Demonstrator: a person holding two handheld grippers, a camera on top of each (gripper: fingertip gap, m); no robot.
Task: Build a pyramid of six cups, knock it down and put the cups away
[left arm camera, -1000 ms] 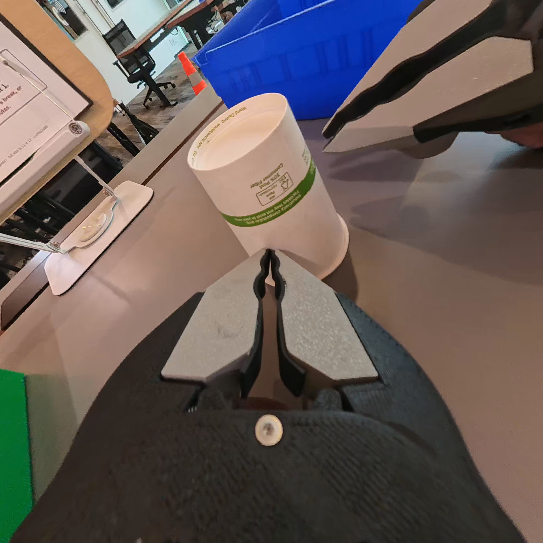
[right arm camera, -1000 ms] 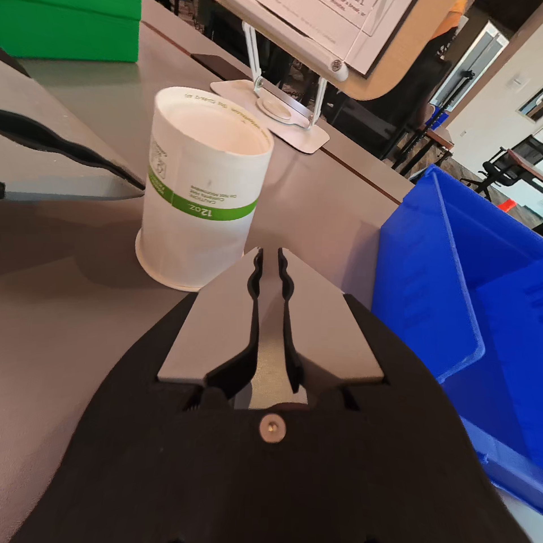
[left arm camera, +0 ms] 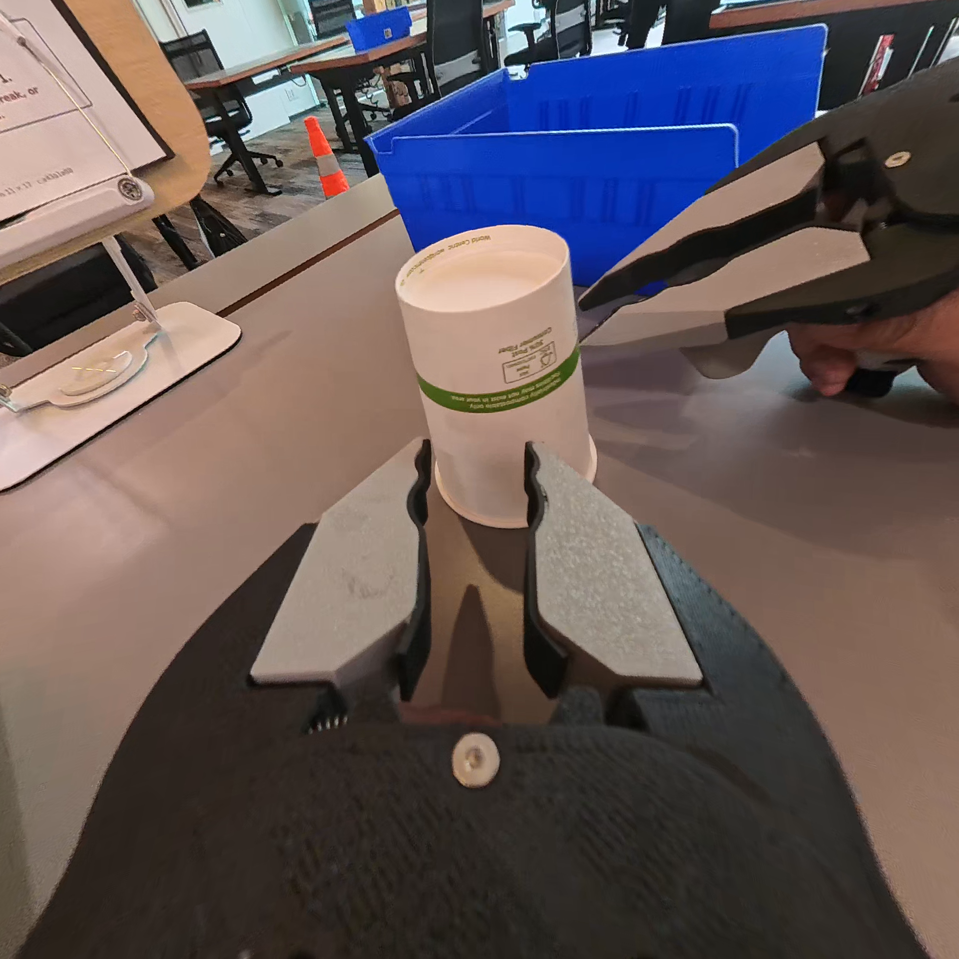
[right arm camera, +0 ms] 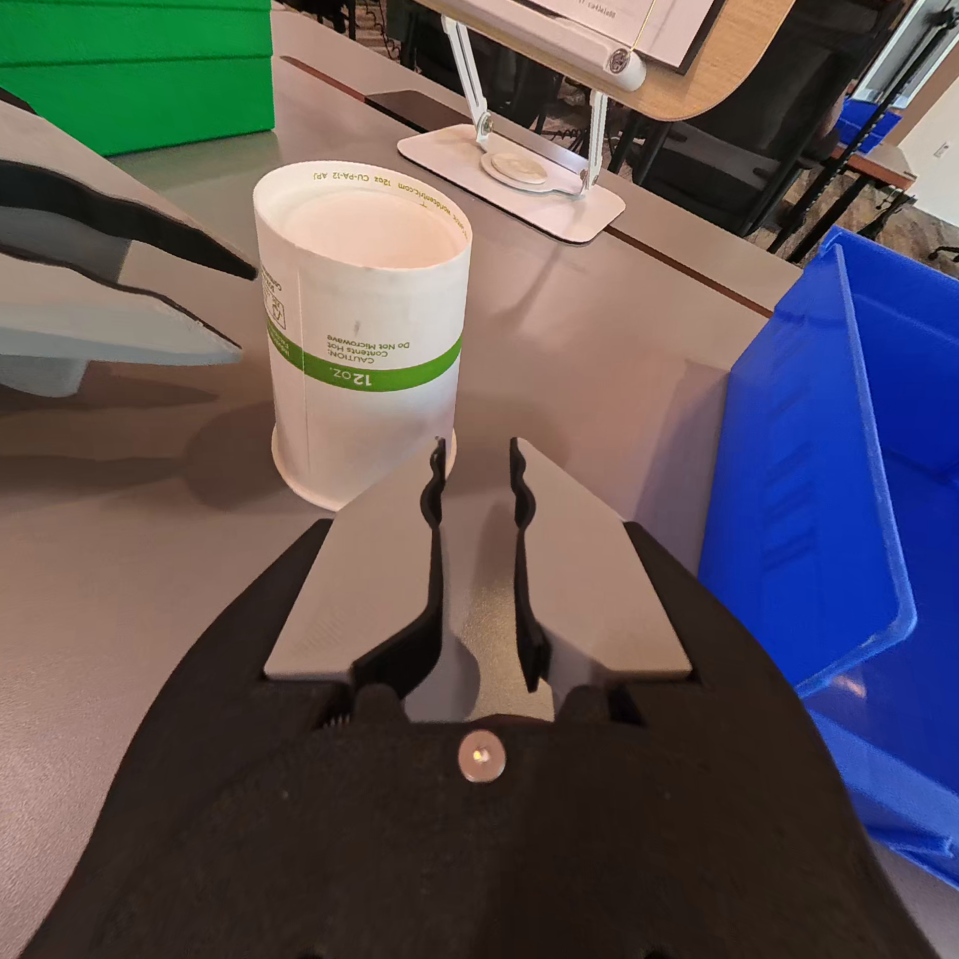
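A: Item one: white paper cup with green band (left arm camera: 501,384), standing upside down on the grey tabletop (left arm camera: 778,519), wide rim down, closed base up. Long axis vertical. In the left wrist view it sits at 12 o'clock of the left gripper (left arm camera: 476,456), its rim between the fingertips

B: Jaws?

A: Left gripper part open, nothing held; the gap looks narrower than the cup. Right gripper (right arm camera: 475,451) also part open and empty, with the cup at its 11 o'clock, just beside the tip of its left finger

B: Other stock?

A: Blue plastic bin (left arm camera: 571,171) at 12 to 1 o'clock behind the cup, a green box (right arm camera: 135,72), a white stand with a board (right arm camera: 519,166). Only one cup visible

B: Handling advice?

A: My judgement: widen the left jaws before advancing, close on the wall above the rim, squeeze lightly since paper crushes, and keep the axis upright when lifting
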